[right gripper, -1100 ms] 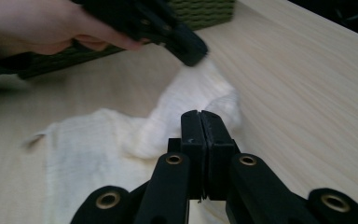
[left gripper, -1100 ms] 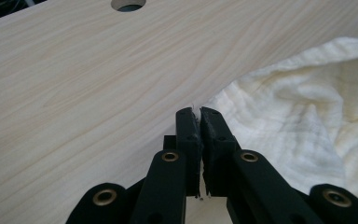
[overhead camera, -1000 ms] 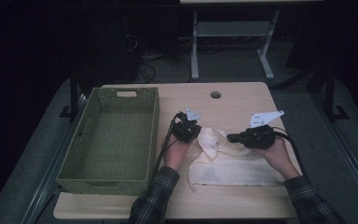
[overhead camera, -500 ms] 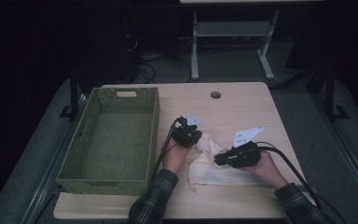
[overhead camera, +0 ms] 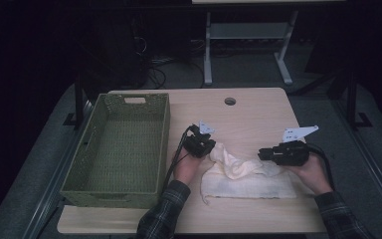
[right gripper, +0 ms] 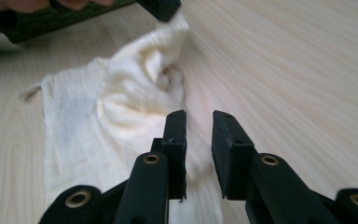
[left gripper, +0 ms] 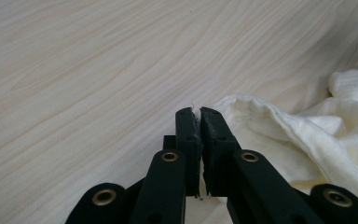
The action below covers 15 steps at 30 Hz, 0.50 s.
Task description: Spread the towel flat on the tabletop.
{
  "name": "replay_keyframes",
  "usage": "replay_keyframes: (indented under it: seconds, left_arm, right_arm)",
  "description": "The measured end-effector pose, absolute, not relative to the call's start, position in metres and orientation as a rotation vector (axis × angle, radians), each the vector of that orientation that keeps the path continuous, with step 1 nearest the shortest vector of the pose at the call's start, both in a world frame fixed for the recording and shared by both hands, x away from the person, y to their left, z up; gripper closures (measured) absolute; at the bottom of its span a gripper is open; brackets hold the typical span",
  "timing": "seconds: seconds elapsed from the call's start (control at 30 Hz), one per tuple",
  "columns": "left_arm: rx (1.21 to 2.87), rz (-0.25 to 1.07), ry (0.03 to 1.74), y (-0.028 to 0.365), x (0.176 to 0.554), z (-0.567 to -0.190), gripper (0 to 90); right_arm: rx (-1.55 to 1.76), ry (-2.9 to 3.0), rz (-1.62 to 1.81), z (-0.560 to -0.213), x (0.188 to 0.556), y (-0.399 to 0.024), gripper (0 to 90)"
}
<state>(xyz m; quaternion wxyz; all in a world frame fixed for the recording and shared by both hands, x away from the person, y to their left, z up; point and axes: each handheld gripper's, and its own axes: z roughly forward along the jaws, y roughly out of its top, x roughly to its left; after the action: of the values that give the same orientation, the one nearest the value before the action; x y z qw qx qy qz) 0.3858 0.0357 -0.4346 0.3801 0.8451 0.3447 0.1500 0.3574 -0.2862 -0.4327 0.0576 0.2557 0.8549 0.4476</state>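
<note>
A cream cloth (overhead camera: 248, 181) lies crumpled on the wooden table (overhead camera: 251, 117), between my two grippers. My left gripper (overhead camera: 211, 150) is shut on the cloth's upper left corner, with a few fibres sticking out at the jaw tips (left gripper: 196, 111). From that corner the cloth (left gripper: 307, 135) drapes away in a raised ridge. My right gripper (overhead camera: 261, 153) hovers at the cloth's right end and points left along it. Its jaws (right gripper: 199, 116) have just been opening and stand a little apart with nothing pinched, the cloth (right gripper: 121, 93) lying under them.
A green woven basket (overhead camera: 165, 130), empty, stands at the left of the table beside my left hand. A round cable hole (overhead camera: 230, 101) sits near the table's far edge. Table legs and cables are on the dark floor behind.
My right gripper dipped down and left onto the cloth, then drew back to the right with its jaws parted and the cloth let go. The left gripper stayed put.
</note>
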Motion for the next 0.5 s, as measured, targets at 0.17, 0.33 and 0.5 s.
replay_keyframes:
  seconds: [0.17,0.33,0.5]
  left_arm:
    - [2.154,0.383,0.882,0.036,0.386,-0.434,85.8]
    - [2.154,0.385,0.881,0.037,0.386,-0.434,85.8]
    - [2.153,0.384,0.881,0.036,0.386,-0.434,85.8]
  right_arm:
    - [0.805,2.619,1.341,-0.443,0.353,-0.295,71.7]
    - [0.772,2.657,1.361,-0.447,0.352,-0.290,68.7]
    - [0.780,2.706,1.296,-0.456,0.354,-0.283,75.6]
